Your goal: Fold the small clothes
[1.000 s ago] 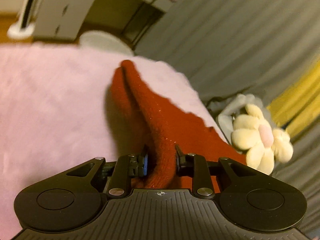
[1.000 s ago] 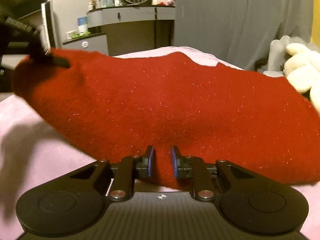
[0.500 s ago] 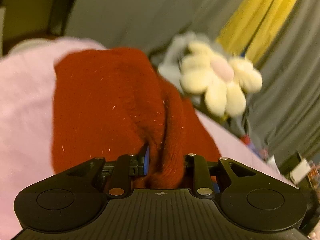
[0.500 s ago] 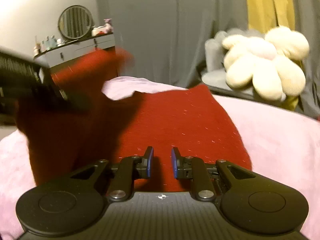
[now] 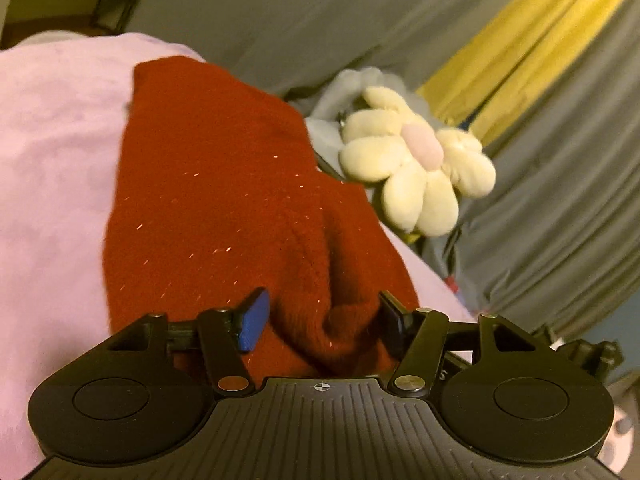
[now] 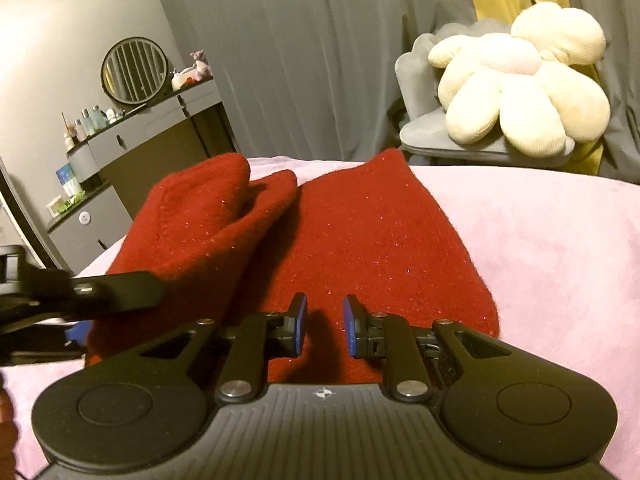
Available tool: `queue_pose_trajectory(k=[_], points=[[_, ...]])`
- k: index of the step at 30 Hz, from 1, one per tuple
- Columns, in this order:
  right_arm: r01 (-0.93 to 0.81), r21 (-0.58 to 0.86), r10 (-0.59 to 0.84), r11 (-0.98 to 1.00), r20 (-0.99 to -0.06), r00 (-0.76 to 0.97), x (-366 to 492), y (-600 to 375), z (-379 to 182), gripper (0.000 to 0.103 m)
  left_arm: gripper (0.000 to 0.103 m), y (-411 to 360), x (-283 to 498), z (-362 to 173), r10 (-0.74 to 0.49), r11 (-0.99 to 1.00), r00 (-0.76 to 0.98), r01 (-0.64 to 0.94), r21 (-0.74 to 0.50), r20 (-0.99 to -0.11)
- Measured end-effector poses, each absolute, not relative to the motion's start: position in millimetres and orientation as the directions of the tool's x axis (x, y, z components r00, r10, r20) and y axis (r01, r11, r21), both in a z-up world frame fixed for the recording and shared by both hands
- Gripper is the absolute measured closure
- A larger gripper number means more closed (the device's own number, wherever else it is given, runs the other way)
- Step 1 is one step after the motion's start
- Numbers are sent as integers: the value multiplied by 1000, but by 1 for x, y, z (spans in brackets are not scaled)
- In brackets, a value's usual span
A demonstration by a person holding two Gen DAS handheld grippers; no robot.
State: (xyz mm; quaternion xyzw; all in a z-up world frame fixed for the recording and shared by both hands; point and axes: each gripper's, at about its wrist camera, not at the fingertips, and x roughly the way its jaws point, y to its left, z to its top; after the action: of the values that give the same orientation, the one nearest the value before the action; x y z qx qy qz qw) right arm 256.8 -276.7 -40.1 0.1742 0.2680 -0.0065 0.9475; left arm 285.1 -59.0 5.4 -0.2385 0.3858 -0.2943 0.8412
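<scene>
No writing can be read. A fuzzy pink blanket (image 6: 540, 240) spreads under both claws, and on it just ahead of them lies the red knit (image 6: 360, 240), glitter-flecked, its left part folded over. The left claw (image 5: 322, 320) has just been opening, its jaws wide around a loose fold, pads off it; the right claw (image 6: 324, 326) pinches the knit's near edge narrowly.
</scene>
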Motion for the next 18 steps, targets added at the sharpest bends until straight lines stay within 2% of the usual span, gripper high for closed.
queue_pose_trajectory(k=[5,11,18], points=[[92,313,80,945,-494,866,254,-271,-34,84,39,-60,285,5,-660,734,522,298,-610,-540],[125,249,36,960,-556,831,259,-269,-52,84,39,-67,286,-1,-655,747,517,329,-578,-552],[119,216,23,969,-558,830,260,-264,-52,84,39,-68,290,-9,-662,741,515,335,-583,-545]])
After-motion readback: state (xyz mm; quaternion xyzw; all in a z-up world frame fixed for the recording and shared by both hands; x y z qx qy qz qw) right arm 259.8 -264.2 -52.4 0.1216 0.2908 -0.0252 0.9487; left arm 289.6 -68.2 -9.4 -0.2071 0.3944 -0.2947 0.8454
